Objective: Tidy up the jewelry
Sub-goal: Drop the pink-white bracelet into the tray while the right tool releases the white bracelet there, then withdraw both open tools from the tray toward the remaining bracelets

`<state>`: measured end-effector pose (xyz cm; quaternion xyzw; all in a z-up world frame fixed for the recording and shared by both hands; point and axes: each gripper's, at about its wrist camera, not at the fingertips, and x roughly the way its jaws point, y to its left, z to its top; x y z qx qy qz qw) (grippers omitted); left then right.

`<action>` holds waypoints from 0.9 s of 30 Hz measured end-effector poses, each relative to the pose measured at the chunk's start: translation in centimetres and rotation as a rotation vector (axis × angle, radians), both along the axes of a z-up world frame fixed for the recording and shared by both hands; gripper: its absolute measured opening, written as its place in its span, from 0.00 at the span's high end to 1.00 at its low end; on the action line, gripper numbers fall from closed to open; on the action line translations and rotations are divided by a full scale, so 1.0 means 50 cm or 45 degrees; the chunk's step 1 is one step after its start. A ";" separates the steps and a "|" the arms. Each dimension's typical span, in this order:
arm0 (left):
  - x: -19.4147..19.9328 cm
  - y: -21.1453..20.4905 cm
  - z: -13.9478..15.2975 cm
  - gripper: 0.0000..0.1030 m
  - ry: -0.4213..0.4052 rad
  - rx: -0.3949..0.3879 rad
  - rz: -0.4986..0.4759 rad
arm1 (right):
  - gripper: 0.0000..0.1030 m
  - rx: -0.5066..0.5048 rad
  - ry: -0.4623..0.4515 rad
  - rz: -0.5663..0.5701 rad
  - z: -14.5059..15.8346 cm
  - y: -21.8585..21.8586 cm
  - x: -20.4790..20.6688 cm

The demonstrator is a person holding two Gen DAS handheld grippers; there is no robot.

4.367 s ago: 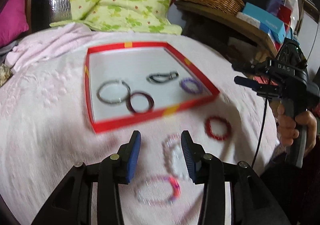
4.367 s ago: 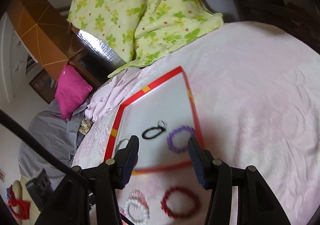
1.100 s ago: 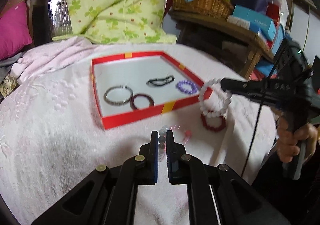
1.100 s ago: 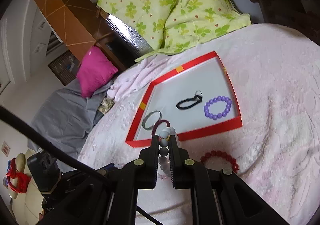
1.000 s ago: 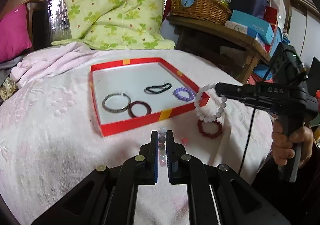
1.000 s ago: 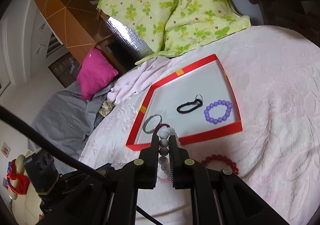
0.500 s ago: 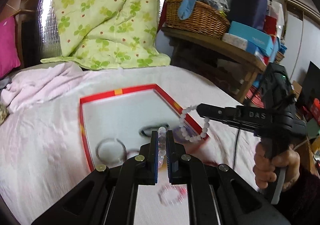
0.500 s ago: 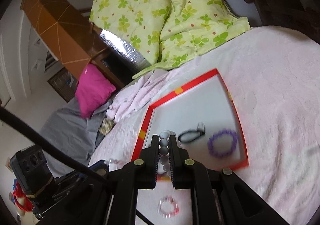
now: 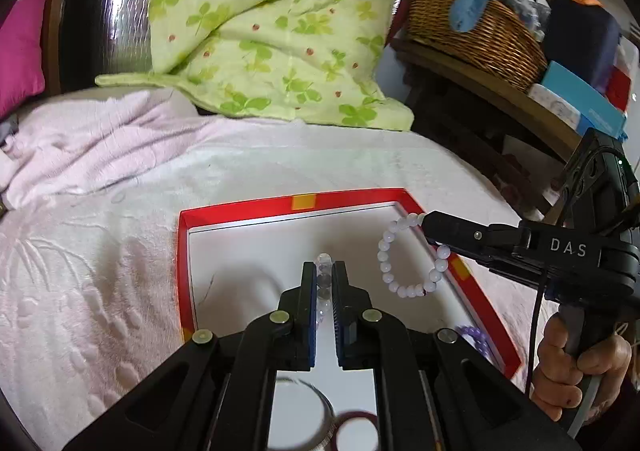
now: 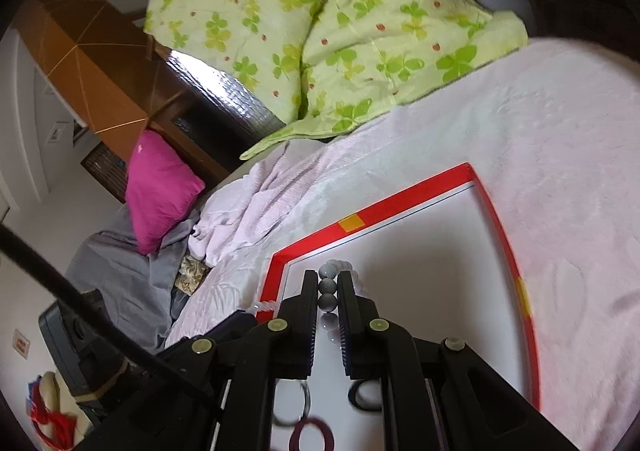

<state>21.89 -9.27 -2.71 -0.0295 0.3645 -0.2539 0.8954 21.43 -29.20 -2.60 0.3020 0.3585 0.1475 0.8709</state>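
A red-rimmed tray (image 9: 248,211) with a white floor lies on the pink bedspread; it also shows in the right wrist view (image 10: 404,199). My left gripper (image 9: 324,283) is shut on a clear-and-pink bead bracelet (image 9: 323,263), held above the tray. My right gripper (image 10: 328,287) is shut on a white bead bracelet (image 10: 329,285), which hangs over the tray's right side in the left wrist view (image 9: 386,255). In the tray lie a purple bead bracelet (image 9: 476,339), a silver bangle (image 9: 320,407), a dark red bangle (image 9: 356,417) and a black band (image 10: 360,399).
A green clover-print quilt (image 9: 260,31) is heaped behind the tray. A wicker basket (image 9: 472,31) and boxes stand on a wooden shelf at the right. A magenta pillow (image 10: 160,187) and grey bedding lie to the left.
Both grippers have moved forward with their bracelets and now hang over the tray's far half. The red bracelet on the bedspread has passed out of view.
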 end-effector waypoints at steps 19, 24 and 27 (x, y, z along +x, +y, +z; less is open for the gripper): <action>0.021 0.001 -0.042 0.85 0.047 0.190 0.103 | 0.68 -0.054 0.105 -0.158 -0.036 -0.078 0.030; -0.048 0.007 -0.010 0.72 -0.043 0.278 0.108 | 0.68 -0.074 0.028 -0.190 0.022 -0.106 -0.035; -0.102 0.018 0.004 0.63 -0.097 0.306 0.119 | 0.68 -0.112 -0.025 -0.199 0.063 -0.112 -0.089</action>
